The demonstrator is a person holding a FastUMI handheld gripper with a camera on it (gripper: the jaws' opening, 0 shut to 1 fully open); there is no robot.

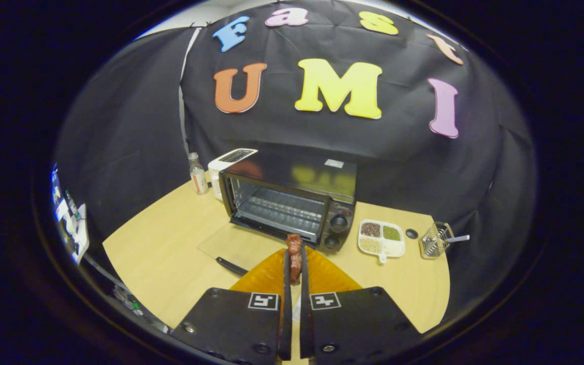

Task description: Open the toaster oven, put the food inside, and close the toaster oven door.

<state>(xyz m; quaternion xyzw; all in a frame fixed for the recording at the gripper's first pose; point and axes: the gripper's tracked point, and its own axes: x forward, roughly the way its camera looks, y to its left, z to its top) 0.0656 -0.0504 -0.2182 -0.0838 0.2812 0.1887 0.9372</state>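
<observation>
A black toaster oven (292,200) stands on the wooden table (165,248), beyond my fingers. Its glass door (236,246) lies folded down flat toward me, with the dark handle (231,265) at the near edge. The wire rack (284,208) inside is bare. My gripper (295,263) is shut on a brown piece of food (294,256), which sticks up past the fingertips. It hangs above an orange plate (322,276), just in front of the oven's knob side.
Left of the oven stand a white toaster (226,165) and a small bottle (198,175). To its right lie a white divided dish (381,238) of grains, a small dark disc (411,233) and a wire holder (436,240).
</observation>
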